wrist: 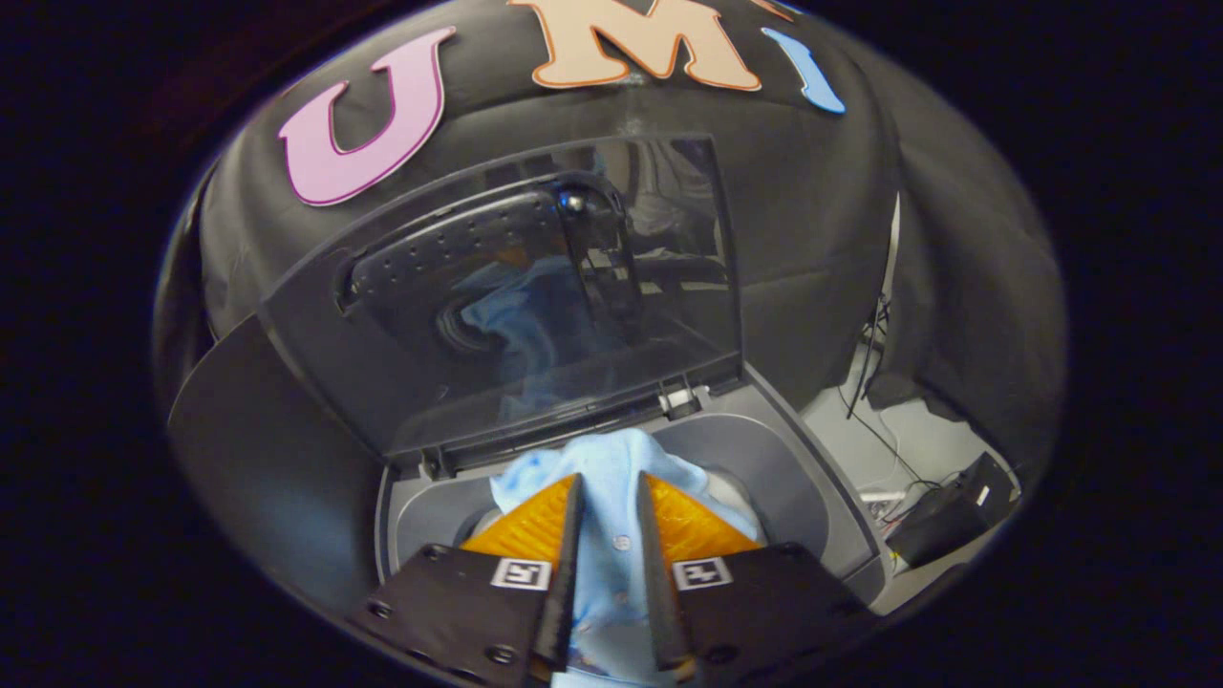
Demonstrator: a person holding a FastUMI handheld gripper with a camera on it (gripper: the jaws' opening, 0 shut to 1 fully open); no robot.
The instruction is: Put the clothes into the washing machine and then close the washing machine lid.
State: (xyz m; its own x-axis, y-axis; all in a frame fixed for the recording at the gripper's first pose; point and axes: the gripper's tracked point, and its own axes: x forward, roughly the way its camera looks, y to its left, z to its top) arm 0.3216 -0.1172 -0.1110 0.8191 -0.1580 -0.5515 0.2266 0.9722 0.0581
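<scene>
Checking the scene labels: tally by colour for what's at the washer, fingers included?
Light blue: 1, the shirt, pinched between the fingers of the gripper over the washer opening.
Orange: 2, the fingers.
Grey: 2, the washer and its raised lid.
Total: 5.

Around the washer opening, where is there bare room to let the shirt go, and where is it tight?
The gripper is shut on the light blue shirt over the washing machine opening. Bare grey rim lies either side of the shirt. It is crowded behind, where the raised lid stands close above the shirt.
</scene>
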